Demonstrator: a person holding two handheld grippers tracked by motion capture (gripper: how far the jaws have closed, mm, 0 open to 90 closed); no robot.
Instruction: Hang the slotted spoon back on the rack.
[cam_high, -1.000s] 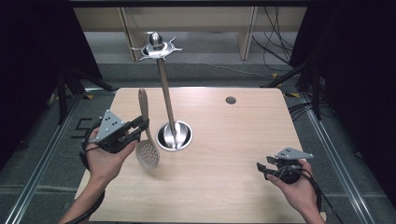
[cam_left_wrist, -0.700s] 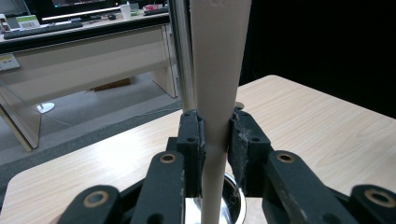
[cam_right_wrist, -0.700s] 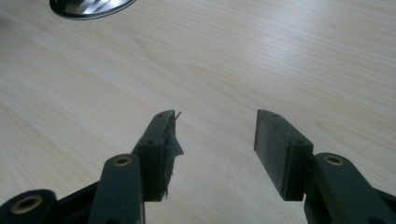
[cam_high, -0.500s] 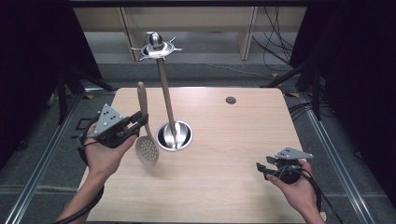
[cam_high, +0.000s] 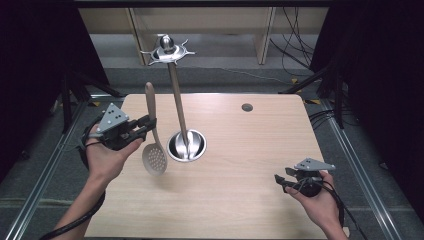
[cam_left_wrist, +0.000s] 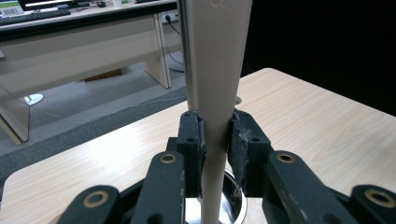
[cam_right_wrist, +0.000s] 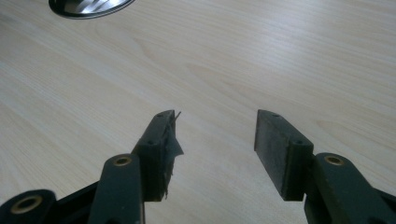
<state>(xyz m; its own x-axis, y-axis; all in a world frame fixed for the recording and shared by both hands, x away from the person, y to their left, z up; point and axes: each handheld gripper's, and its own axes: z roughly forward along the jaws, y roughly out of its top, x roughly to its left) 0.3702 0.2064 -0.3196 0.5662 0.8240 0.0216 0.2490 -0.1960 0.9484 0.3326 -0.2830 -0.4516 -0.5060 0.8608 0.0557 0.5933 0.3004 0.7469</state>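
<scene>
Left gripper (cam_high: 149, 123) clamped on the handle of a beige slotted spoon (cam_high: 154, 150), held above the wooden table (cam_high: 240, 145); spoon near upright, perforated bowl hanging low, just left of the steel rack base (cam_high: 186, 145). Rack pole (cam_high: 177, 102) rises to a hooked crown (cam_high: 167, 50). Right gripper (cam_high: 280, 179) sits over the table's near right part, jaws apart, nothing between them.

My hand-held gripper (cam_left_wrist: 215, 140) on the spoon handle (cam_left_wrist: 219, 84)

Both jaws press its pale handle, upright over the wooden counter (cam_left_wrist: 317, 121).
</scene>
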